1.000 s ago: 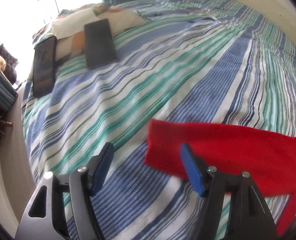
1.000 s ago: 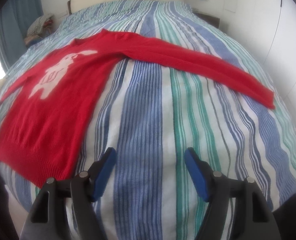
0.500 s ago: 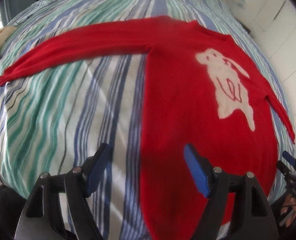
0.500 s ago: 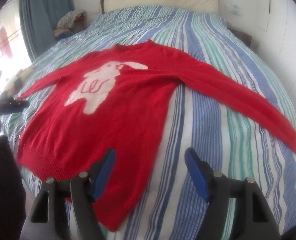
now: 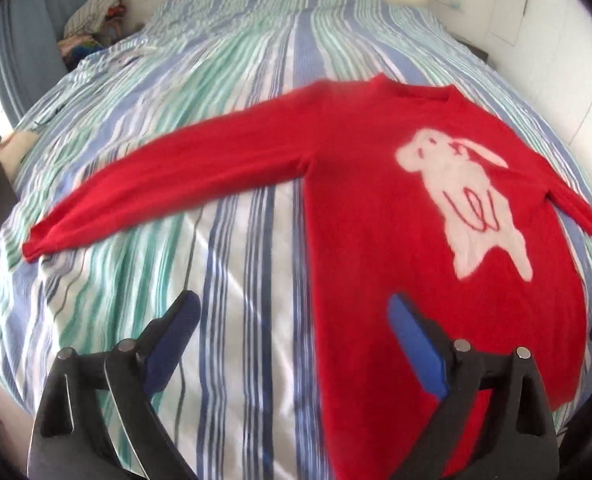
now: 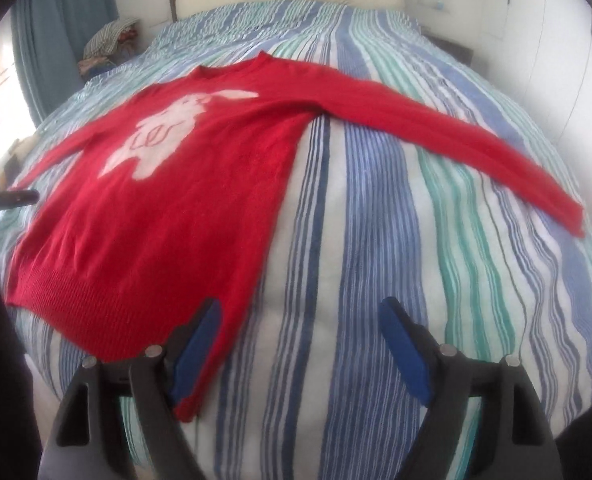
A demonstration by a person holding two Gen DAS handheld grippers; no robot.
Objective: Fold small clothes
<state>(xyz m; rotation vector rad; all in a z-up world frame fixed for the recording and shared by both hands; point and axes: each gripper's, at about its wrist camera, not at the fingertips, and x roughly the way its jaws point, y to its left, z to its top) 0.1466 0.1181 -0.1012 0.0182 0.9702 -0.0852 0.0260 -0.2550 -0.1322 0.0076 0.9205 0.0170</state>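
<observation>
A red knitted sweater [image 5: 376,208] with ribbed hem lies flat on the striped bedsheet [image 6: 376,220]; the left claw [image 5: 291,340] and right claw [image 6: 300,344] both gape wide, holding nothing.

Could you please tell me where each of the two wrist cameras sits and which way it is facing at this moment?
Left wrist: sits on the left gripper, above the foot of the striped bed, facing the headboard; its open blue fingers frame the red sweater at its left edge.
Right wrist: sits on the right gripper, also facing the headboard; its open fingers straddle the sweater's right edge, with the right sleeve stretched out ahead.
Shared: both show the sweater lying flat with its white rabbit design, the bed and the headboard.
</observation>
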